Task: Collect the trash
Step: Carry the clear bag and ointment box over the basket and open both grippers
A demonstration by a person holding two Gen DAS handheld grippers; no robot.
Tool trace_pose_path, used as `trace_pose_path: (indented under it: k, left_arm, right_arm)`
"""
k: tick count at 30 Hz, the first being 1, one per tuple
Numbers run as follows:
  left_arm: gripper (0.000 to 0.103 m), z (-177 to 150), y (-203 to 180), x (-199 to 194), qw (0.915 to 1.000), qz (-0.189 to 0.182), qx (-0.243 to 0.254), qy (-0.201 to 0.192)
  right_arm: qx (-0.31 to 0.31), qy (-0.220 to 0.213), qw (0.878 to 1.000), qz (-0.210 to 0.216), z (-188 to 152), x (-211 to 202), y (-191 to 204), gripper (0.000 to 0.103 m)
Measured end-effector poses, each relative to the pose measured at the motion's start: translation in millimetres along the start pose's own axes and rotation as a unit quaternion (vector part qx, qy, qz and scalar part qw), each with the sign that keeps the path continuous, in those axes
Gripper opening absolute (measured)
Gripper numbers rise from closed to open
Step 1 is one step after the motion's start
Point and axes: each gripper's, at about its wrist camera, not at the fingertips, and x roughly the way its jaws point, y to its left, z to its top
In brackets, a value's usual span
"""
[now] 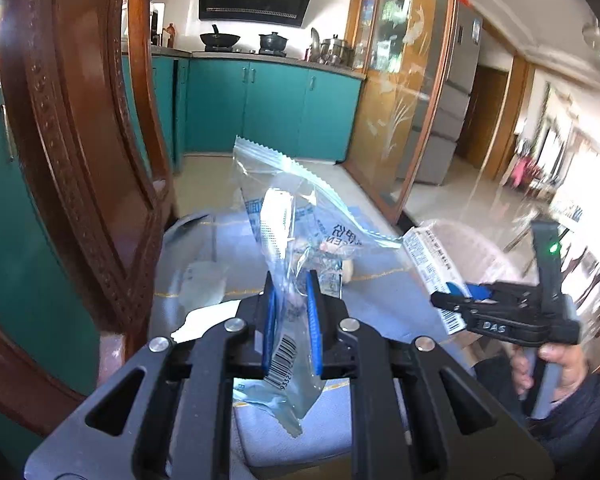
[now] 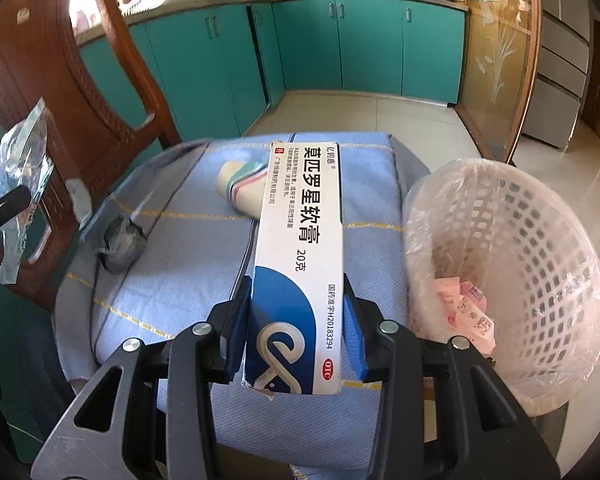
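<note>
My left gripper (image 1: 292,300) is shut on a clear plastic wrapper (image 1: 284,216) with a barcode, held up above the blue cloth-covered table (image 1: 380,300); the wrapper also shows in the right wrist view (image 2: 20,184). My right gripper (image 2: 298,304) is shut on a white and blue ointment box (image 2: 300,240), held over the table just left of the white mesh trash basket (image 2: 512,264). The box and right gripper also show in the left wrist view (image 1: 432,264). Pink wrappers (image 2: 468,312) lie inside the basket.
A paper cup (image 2: 240,188) lies on its side on the table behind the box. A crumpled grey scrap (image 2: 120,244) lies at the table's left. A carved wooden chair (image 2: 60,92) stands to the left. Teal kitchen cabinets (image 2: 372,48) are beyond.
</note>
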Motion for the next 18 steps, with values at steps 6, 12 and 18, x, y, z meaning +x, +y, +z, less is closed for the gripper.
trace_pose_path:
  k: [6,12,18]
  left_arm:
    - [0.015,33,-2,-18,0.9986,-0.046,-0.010,-0.026]
    - [0.015,54,-21,-19,0.9982,-0.046,0.005,-0.038]
    - [0.015,47,-80,33,0.9939,-0.101,0.043,0.010]
  right_arm:
    - [0.018,-0.040,0.999,-0.004,12,-23,-28,0.041]
    - [0.045,-0.060,0.997,-0.011,7,-36,-59,0.041]
    - [0.094,-0.067,0.992,-0.052,-3,-47,-112,0.041]
